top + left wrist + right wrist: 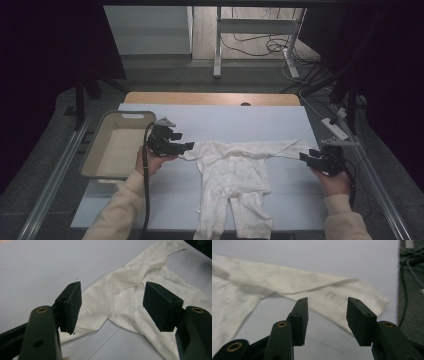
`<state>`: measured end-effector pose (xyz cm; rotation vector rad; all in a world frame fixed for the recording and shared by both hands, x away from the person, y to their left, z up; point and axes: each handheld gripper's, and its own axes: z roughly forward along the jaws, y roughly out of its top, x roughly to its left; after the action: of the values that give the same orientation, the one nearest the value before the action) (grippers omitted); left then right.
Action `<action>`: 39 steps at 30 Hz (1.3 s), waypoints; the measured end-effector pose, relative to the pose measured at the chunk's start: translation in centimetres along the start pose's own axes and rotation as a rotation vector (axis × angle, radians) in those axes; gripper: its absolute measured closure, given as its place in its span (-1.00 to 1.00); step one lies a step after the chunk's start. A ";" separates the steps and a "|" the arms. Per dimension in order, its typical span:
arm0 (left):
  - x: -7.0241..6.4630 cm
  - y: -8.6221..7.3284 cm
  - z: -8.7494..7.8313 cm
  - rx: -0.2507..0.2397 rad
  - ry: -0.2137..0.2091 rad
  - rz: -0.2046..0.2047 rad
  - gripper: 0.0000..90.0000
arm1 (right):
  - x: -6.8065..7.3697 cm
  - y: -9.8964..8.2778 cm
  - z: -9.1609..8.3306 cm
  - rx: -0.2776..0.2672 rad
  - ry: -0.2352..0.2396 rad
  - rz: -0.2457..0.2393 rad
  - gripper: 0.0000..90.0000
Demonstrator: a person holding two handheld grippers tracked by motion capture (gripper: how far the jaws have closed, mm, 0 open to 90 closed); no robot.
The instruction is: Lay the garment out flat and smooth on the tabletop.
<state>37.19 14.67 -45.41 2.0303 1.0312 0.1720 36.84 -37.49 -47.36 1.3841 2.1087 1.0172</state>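
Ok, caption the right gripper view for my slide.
Open right gripper poised over the flattened sleeve of a white baby romper on a pale table.

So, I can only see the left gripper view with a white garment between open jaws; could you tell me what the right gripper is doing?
Observer: The right gripper sits at the tip of the garment's far sleeve, jaws open, nothing pinched; in its own view the sleeve lies flat beyond the pads.
Operator: Thank you. Is the whole garment laid out?
Observer: Mostly. From the high view it lies with both sleeves spread sideways and the legs reaching towards the near edge of the white sheet.
Operator: Is there anything beside my left gripper?
Observer: Yes, a grey bin stands just left of the left gripper, with nothing visible inside.
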 end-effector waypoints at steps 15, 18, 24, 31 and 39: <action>-0.2 -0.2 0.2 0.010 0.001 0.004 -0.30 | 7.1 -3.1 -1.7 0.011 0.210 -0.133 0.14; -0.3 -0.2 0.2 0.012 0.003 0.007 -0.30 | 8.9 -3.5 -2.0 0.021 0.228 -0.190 0.12; -0.3 -0.2 0.3 0.012 0.004 0.005 -0.30 | 11.1 -4.3 -2.3 0.049 0.264 -0.230 0.12; -0.3 -0.3 0.3 0.016 0.005 0.005 -0.31 | 12.8 -5.3 -2.3 0.117 0.295 -0.261 0.17; -0.3 -0.3 0.4 0.020 0.005 0.005 -0.31 | 15.1 -5.9 -0.9 0.207 0.265 -0.373 0.26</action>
<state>36.98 14.25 -45.83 2.0514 1.0350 0.1707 26.37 -25.44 -50.60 0.9218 2.6041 0.8857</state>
